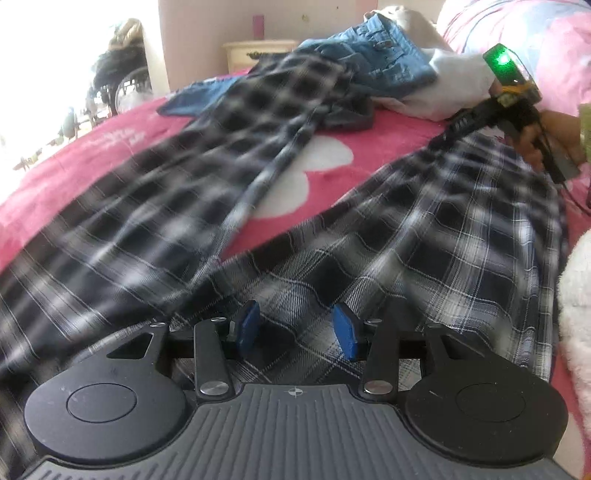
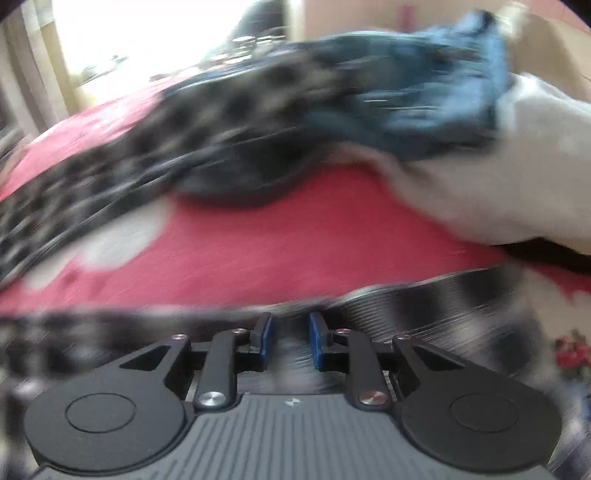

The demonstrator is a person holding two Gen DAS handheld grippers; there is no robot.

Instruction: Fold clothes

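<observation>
Lying spread along the bed (image 1: 74,177), the plaid trousers (image 1: 424,236) have their two legs splayed toward the far edge, where jeans (image 1: 384,55) and a white garment (image 1: 454,92) are heaped. The left gripper (image 1: 297,334) hangs over the waist end, jaws apart and empty. The right gripper (image 2: 288,341), jaws narrowly parted with blurred plaid between, may not yet be pinching. Next, I'd guess, comes laying one leg over the other.

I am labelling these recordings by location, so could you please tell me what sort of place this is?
Most likely a home bedroom. Clothes lie on a bed with a pink blanket, a cream bedside cabinet stands by the wall behind it, and a pink pillow or quilt is at the far end.
</observation>
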